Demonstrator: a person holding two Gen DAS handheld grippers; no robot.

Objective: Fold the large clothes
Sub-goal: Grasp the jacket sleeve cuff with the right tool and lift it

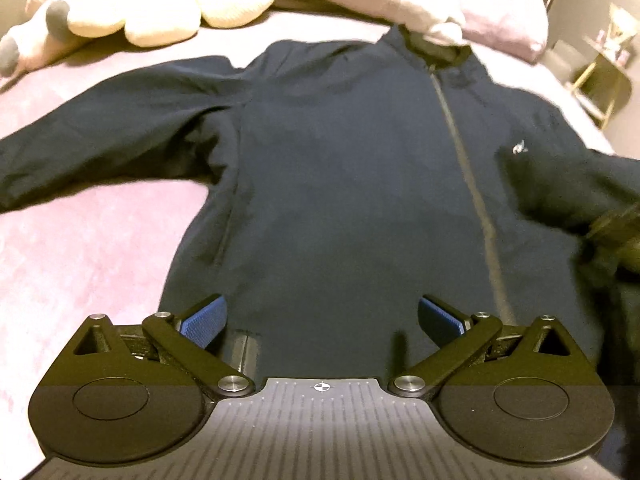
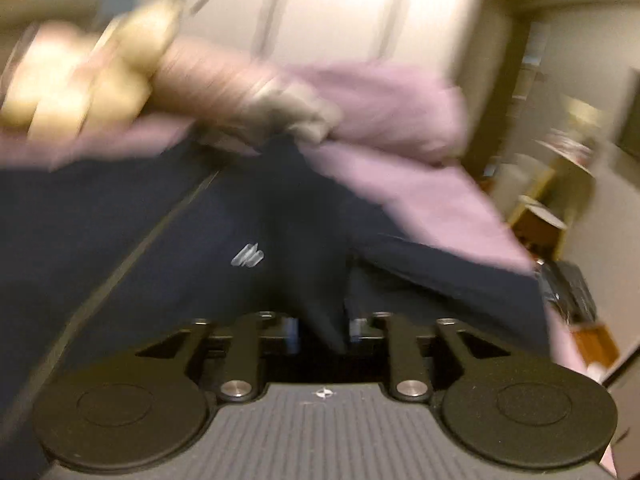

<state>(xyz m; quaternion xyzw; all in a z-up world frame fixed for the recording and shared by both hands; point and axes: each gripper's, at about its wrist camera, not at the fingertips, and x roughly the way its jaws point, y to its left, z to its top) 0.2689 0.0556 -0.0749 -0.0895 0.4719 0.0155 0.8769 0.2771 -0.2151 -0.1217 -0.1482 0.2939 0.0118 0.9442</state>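
Note:
A navy zip-up jacket (image 1: 340, 168) lies spread front-up on a pink bed (image 1: 80, 260), its collar at the far end and its left sleeve stretched out to the left. My left gripper (image 1: 322, 320) hovers over the jacket's hem, open wide, with nothing between its blue pads (image 1: 204, 320). In the blurred right wrist view, my right gripper (image 2: 323, 328) has its jaws close together on a raised fold of the jacket (image 2: 160, 220), near the small white chest logo (image 2: 248, 258). A dark smear at the right edge of the left wrist view is my right gripper (image 1: 616, 232).
A cream plush toy (image 1: 160, 0) and a bunched pink duvet (image 1: 460, 0) lie at the head of the bed, the duvet touching the collar. A gold-legged side table (image 1: 600, 76) stands right of the bed. White wardrobe doors (image 2: 320, 8) stand behind.

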